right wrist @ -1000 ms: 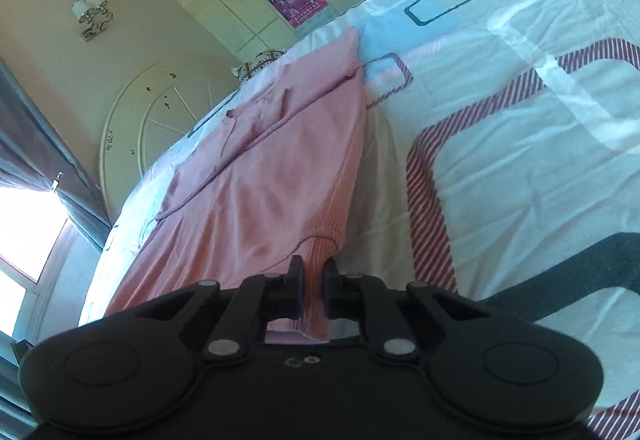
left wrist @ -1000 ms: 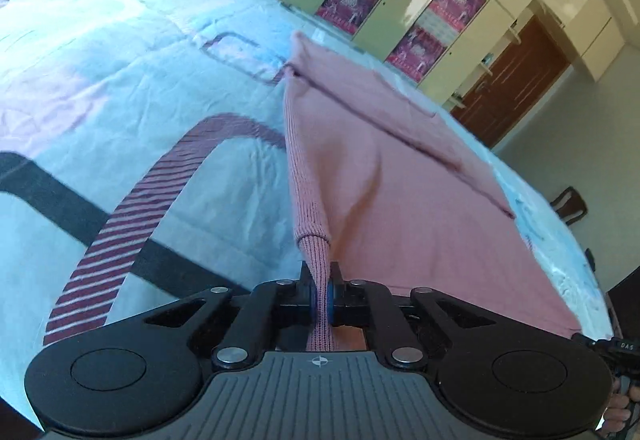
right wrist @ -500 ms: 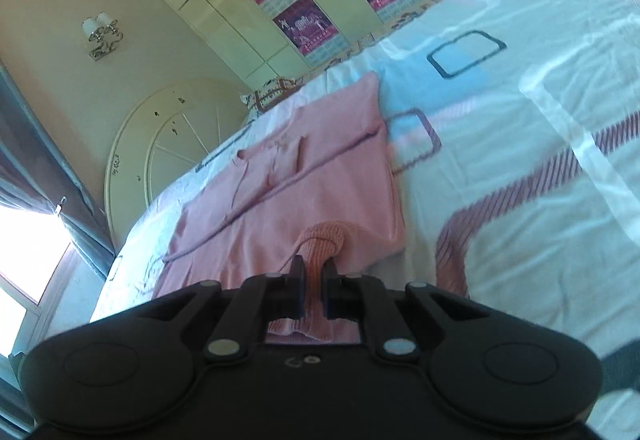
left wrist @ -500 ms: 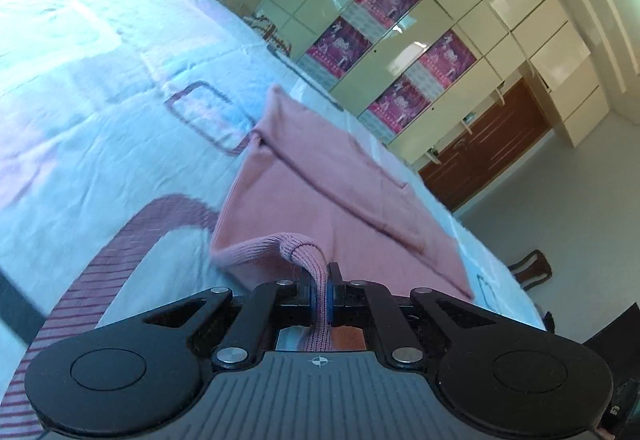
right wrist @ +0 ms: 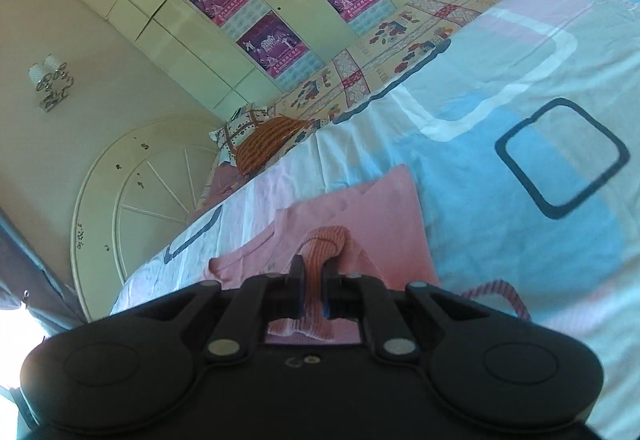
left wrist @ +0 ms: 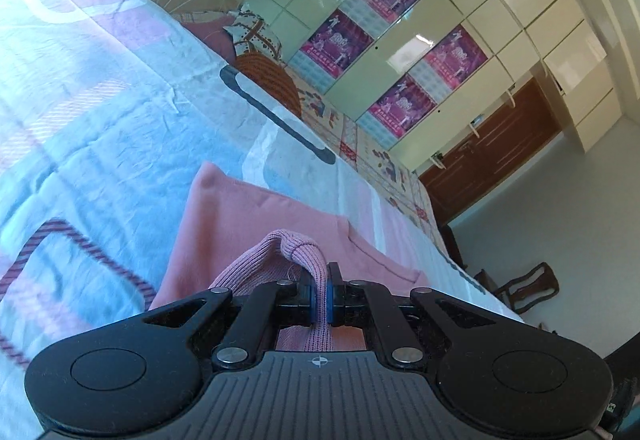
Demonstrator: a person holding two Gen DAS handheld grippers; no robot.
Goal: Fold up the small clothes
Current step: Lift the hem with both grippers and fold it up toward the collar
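Left tool point(left wrist: 319, 298) is clamped on the ribbed hem of the pink sweater point(left wrist: 248, 216), blue pads pressing the knit from both sides, hem bunched into a hump just ahead of the jaws. Right tool point(right wrist: 311, 294) pinches the other ribbed hem corner point(right wrist: 324, 246) the same way. Sweater lies on the bed point(left wrist: 100, 120), on the patterned blue, pink and white sheet, its held edge raised over the flat part beyond. Patterned pillows point(right wrist: 264, 138) sit near the round white headboard point(right wrist: 132, 196); cream wardrobe with purple posters point(left wrist: 404, 104) behind.
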